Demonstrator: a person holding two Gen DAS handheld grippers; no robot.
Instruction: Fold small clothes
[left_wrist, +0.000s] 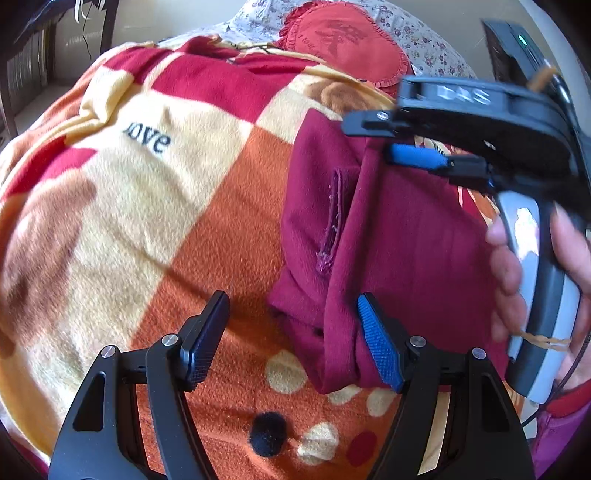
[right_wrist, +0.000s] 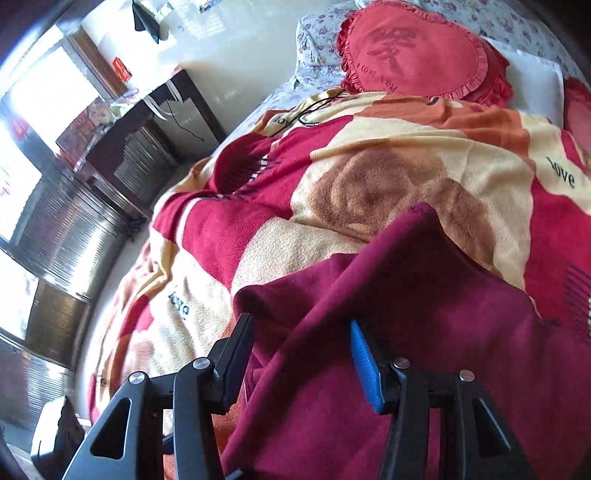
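A dark red small garment (left_wrist: 399, 236) lies folded on the patterned blanket (left_wrist: 177, 199); it also fills the lower right of the right wrist view (right_wrist: 406, 332). My left gripper (left_wrist: 295, 339) is open just above the garment's near left edge, its blue pad (left_wrist: 380, 347) beside the cloth. My right gripper (right_wrist: 301, 365) is open and low over the garment, with cloth lying between its fingers. The right gripper also shows in the left wrist view (left_wrist: 391, 140), held by a hand over the garment's far right part.
A red heart-shaped cushion (right_wrist: 421, 55) and a floral pillow (right_wrist: 317, 40) lie at the head of the bed. A dark desk (right_wrist: 140, 122) and a metal radiator (right_wrist: 62, 229) stand to the left of the bed. A black cable (right_wrist: 314, 110) lies on the blanket.
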